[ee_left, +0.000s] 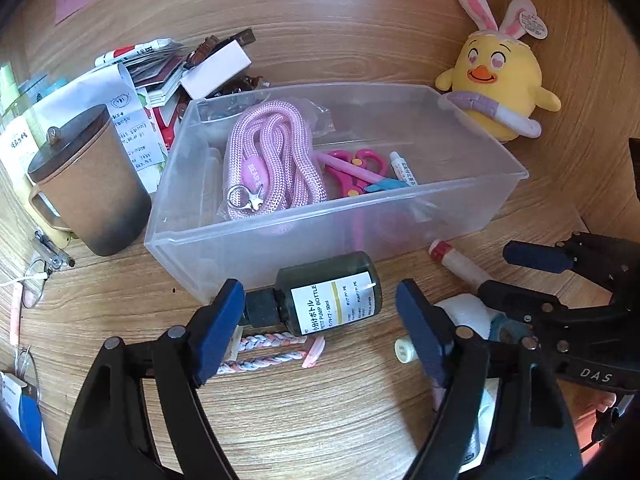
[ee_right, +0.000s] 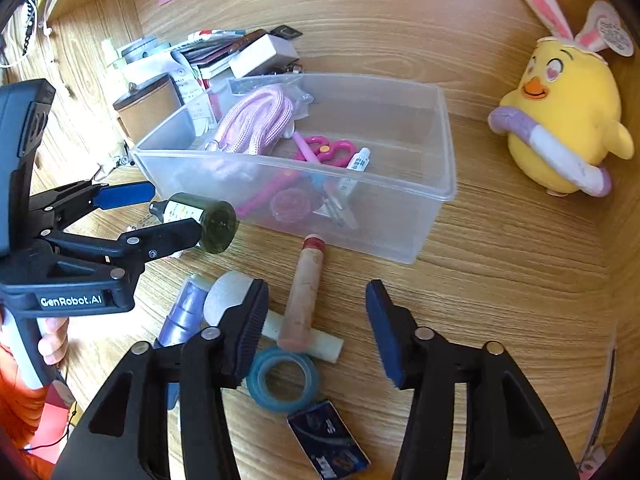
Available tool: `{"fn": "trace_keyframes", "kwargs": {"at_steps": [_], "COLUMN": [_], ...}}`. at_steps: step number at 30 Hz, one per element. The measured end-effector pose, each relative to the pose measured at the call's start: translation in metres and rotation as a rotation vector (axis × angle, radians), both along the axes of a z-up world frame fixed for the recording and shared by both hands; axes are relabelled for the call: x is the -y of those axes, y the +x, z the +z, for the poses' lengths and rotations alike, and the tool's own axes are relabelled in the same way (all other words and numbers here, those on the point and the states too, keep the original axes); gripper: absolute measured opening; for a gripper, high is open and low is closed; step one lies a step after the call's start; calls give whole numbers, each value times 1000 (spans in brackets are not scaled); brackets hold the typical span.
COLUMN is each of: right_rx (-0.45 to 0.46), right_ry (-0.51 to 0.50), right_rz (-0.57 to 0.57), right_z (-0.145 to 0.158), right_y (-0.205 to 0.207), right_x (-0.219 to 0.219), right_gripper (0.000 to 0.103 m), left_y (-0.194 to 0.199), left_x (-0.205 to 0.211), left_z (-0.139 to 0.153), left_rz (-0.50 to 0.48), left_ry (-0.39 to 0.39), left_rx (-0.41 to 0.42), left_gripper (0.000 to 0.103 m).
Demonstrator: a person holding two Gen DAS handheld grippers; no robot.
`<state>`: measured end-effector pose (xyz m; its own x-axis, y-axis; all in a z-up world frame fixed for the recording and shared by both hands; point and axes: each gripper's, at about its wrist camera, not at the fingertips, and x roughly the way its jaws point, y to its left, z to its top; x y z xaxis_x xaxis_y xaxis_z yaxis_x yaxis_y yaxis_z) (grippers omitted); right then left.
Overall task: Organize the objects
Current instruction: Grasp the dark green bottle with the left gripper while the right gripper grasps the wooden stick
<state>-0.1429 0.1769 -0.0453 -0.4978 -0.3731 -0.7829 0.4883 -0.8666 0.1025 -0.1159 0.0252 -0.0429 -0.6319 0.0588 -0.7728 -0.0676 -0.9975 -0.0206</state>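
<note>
A wood-grain desk (ee_right: pixel 500 248) with a matching back panel carries a clear plastic bin (ee_right: pixel 440 184) holding pink rope (ee_left: pixel 276 156) and scissors (ee_left: pixel 352 168). Both grippers, left (ee_left: pixel 320 332) and right (ee_right: pixel 316 328), gape wide; the green pump bottle (ee_left: pixel 332 296) lies between the left's fingers, just before the bin.

Wooden desk (ee_right: pixel 500 280) under clear bin (ee_right: pixel 400 200), plush chick (ee_right: pixel 568 120), tape roll (ee_right: pixel 282 384), lidded cup (ee_left: pixel 92 184).
</note>
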Motion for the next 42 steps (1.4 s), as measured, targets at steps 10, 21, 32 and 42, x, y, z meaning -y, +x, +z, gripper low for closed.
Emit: {"fn": "trace_keyframes", "kwargs": {"at_steps": [10, 21, 32, 42], "right_rx": [57, 5, -128, -186], "right_ry": [13, -11, -56, -91], "right_rz": [21, 16, -5, -27], "right_z": [-15, 2, 47, 74], "right_y": [-13, 5, 24, 6], "right_x": [9, -3, -16, -14], "right_gripper": [14, 14, 14, 14], "left_y": [9, 37, 49, 17], "left_x": [-10, -3, -2, 8], "left_z": [1, 29, 73, 78], "left_rz": [14, -5, 7, -9], "left_ry": [-38, 14, 7, 44], "left_rx": [-46, -116, -259, -206], "left_gripper": [54, 54, 54, 31]}}
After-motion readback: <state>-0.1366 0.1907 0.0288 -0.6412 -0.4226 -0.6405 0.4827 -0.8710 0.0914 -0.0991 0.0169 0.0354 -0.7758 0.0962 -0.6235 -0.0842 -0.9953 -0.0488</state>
